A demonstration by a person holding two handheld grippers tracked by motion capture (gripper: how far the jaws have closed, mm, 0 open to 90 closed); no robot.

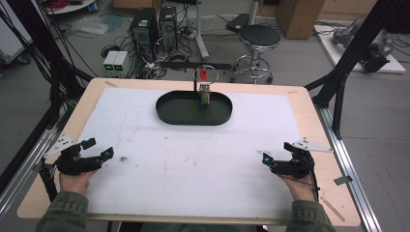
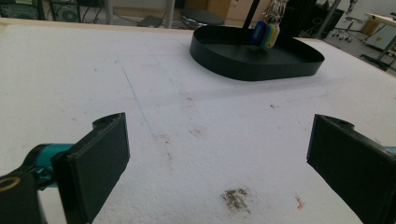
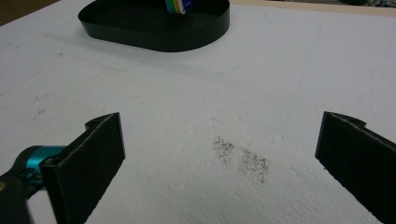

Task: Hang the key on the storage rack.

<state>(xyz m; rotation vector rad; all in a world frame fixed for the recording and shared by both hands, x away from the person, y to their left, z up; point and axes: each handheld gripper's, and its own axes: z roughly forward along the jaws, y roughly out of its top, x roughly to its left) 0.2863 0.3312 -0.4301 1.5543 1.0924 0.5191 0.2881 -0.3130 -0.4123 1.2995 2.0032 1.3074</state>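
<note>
Hanging from a small stand at the far rim of the black oval tray [image 1: 167, 115], the bunch of coloured key tags [image 1: 205, 98] sits upright, far forward of both grippers. Left gripper [image 1: 98, 148] and right gripper [image 1: 277, 153] rest at the near table edge, jaws spread wide, empty. Tags lie slightly right of centre; the right gripper appears marginally nearer.

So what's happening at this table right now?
A person holds the left gripper and right gripper low over the white sheet, near the table's front corners, both open and holding nothing. Farther off sits a black oval tray, with a bunch of coloured tags hanging from a small stand over it.
</note>
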